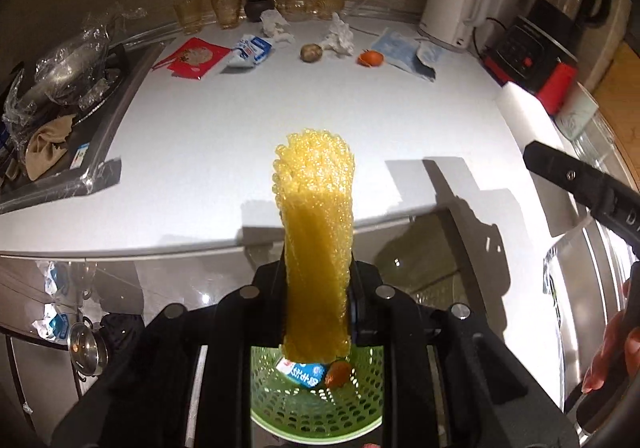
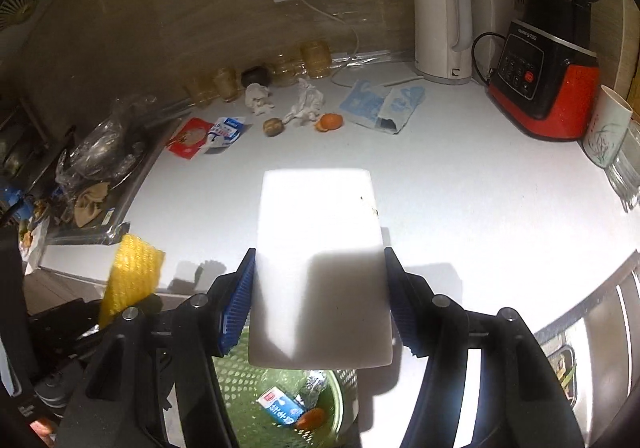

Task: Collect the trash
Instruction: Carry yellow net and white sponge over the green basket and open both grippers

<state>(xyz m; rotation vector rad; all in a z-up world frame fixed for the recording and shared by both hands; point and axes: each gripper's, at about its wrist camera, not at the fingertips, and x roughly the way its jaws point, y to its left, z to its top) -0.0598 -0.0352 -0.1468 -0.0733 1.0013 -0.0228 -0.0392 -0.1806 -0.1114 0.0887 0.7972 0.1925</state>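
The left gripper [image 1: 316,308] pinches the soft, springy yellow foam net [image 1: 316,232] mid-length over the green basket [image 1: 316,404], while the right gripper [image 2: 318,308] clasps what looks like a light, crushable white block [image 2: 320,268] by its sides, just right of the net.

Two wrist fisheyes looking down and forward across a white kitchen counter [image 1: 360,95].

Each camera is sitting just behind its own fingers, tilted downward, with a green basket [image 1: 316,404] lying close below the lens and the back wall far off. The left view is looking from further left, catching the right gripper [image 1: 580,187] at its right edge; the right view is catching the left gripper's yellow foam net [image 2: 130,280] at its left. Both are sharing the counter's litter row, the white kettle [image 2: 442,27] and the red blender [image 2: 548,87].
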